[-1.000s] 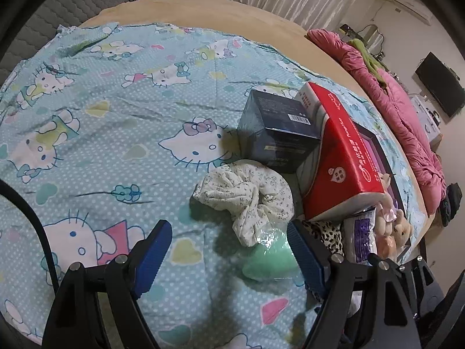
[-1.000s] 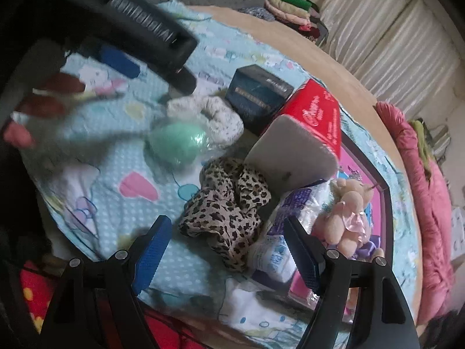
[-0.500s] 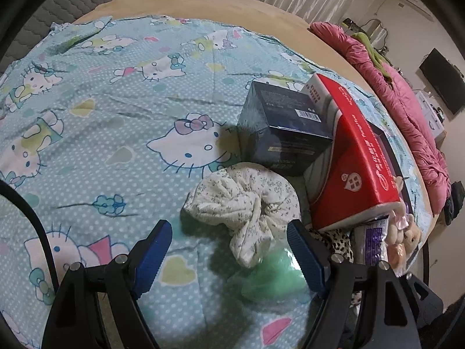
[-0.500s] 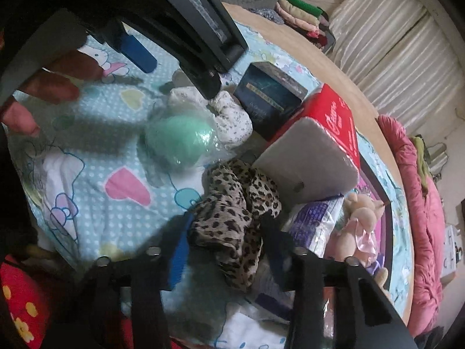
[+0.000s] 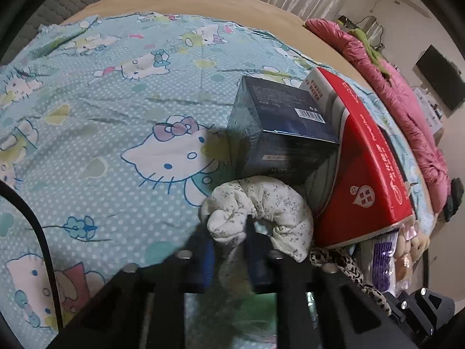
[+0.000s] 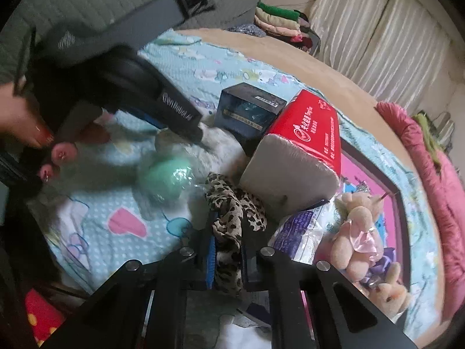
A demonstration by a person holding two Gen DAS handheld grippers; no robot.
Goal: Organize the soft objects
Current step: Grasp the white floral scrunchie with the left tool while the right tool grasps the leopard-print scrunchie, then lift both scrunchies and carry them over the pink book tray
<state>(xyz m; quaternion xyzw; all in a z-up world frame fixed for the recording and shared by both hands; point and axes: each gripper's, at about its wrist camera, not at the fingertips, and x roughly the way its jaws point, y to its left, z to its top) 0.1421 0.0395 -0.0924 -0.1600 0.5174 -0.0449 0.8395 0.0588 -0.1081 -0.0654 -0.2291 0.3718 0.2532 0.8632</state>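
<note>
The left gripper (image 5: 229, 250) had its jaws drawn nearly together and clamped on the white floral scrunchie (image 5: 261, 206), pinching one end of its puffy loop low in the centre of the left wrist view while the rest of the loop arched up and to the right. The scrunchie lay on the cartoon-cat bedsheet (image 5: 116, 110), touching the foot of the dark blue box (image 5: 279, 133), with the red tissue pack (image 5: 366, 174) just to its right. The right gripper (image 6: 228, 250) was likewise closed tight, its blue-padded jaws gripping the leopard-print scrunchie (image 6: 235, 206) at the lower centre of the right wrist view; the fabric bunched above the jaws and hung down between them. That scrunchie sat just left of the grey end of the tissue pack and right of the mint-green ball in clear wrap (image 6: 167, 180), which lay on the sheet at centre left. In the upper left of the same view the left gripper's black body slanted steeply down toward the white scrunchie, blurred, held by a hand (image 6: 26, 128) with red-painted nails at the left edge. To the right, at the lower right of the frame, a beige plush bear (image 6: 357, 232) with a pink ribbon lay on a pink picture frame (image 6: 375, 183), beside a purple-printed plastic packet (image 6: 299, 226).
</note>
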